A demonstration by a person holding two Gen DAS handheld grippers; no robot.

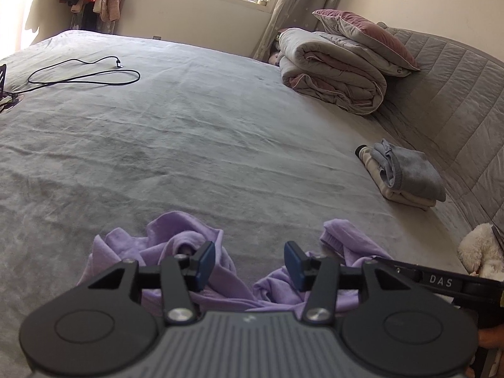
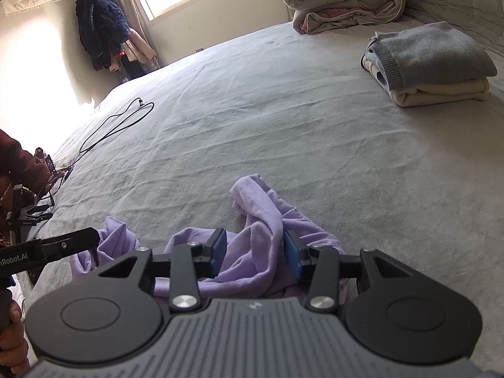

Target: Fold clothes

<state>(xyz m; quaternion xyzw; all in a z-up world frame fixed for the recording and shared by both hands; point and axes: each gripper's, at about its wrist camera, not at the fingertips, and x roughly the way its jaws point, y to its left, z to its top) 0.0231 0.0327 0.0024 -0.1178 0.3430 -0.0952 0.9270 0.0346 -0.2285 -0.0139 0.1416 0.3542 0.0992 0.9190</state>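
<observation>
A crumpled lilac garment (image 1: 176,242) lies on the grey bed sheet (image 1: 204,126) at the near edge. My left gripper (image 1: 251,263) hovers over its middle, open, with bare sheet and loose folds showing between the blue pads. In the right wrist view a raised fold of the lilac garment (image 2: 264,214) runs up between the pads of my right gripper (image 2: 255,252). The jaws stand apart and do not pinch the fold. One black finger (image 2: 72,239) of the left gripper reaches over the cloth's left end.
A folded stack of grey and cream clothes (image 1: 403,173) sits by the quilted headboard (image 1: 456,94). A rolled duvet (image 1: 330,69) with a pillow (image 1: 365,34) lies further back. A black cable (image 1: 85,75) loops at far left. A white plush toy (image 1: 478,252) is at right.
</observation>
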